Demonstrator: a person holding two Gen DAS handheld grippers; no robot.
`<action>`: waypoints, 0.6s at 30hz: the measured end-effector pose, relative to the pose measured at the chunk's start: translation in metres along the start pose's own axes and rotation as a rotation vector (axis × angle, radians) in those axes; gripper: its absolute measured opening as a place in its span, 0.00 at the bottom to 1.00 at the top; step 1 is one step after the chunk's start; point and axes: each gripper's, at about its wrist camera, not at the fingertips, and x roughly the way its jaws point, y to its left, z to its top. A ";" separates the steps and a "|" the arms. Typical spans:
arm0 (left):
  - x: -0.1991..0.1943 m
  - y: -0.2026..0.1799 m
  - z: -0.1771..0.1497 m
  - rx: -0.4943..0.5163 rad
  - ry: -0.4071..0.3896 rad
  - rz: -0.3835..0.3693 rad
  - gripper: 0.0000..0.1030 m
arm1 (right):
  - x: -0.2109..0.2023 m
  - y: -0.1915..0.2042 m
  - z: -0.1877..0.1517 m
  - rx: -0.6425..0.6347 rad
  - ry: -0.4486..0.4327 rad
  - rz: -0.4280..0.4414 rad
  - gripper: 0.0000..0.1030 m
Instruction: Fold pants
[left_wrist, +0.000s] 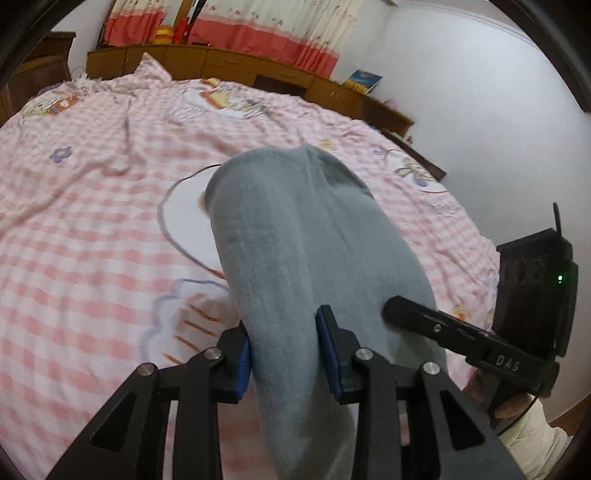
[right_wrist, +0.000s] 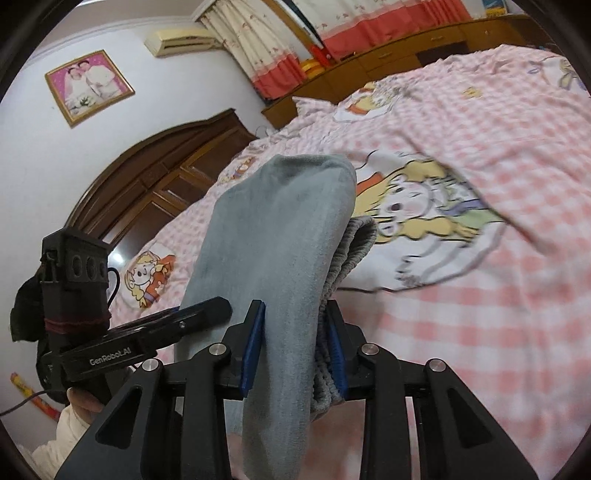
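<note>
- Left gripper (left_wrist: 283, 354) fingers (left_wrist: 243, 363) clamp the grey pants (left_wrist: 295, 236).
- Right gripper (right_wrist: 293, 349) fingers (right_wrist: 253, 350) pinch the same cloth, near its ribbed waistband (right_wrist: 356, 247).
- Pink checked bed (left_wrist: 92, 229) spreads beyond.

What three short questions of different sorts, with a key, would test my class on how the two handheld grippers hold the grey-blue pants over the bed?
1. True or false: the left gripper is closed on the soft grey-blue fleece pants.
2. What does the right gripper pinch along with the fleece? A) ribbed grey waistband B) a pillow C) nothing
3. Fill in: the pants hang above a pink-and-white checked ____.

Key: 1 true; 2 A; 3 bedsheet.
</note>
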 end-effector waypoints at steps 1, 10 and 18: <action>0.004 0.010 0.004 -0.010 0.003 0.002 0.32 | 0.012 0.003 0.003 -0.006 0.010 -0.010 0.32; 0.063 0.072 0.001 -0.028 0.049 0.021 0.46 | 0.081 -0.017 0.007 -0.025 0.080 -0.139 0.33; 0.043 0.074 -0.013 -0.073 0.028 0.050 0.52 | 0.066 -0.014 0.002 -0.076 0.074 -0.175 0.34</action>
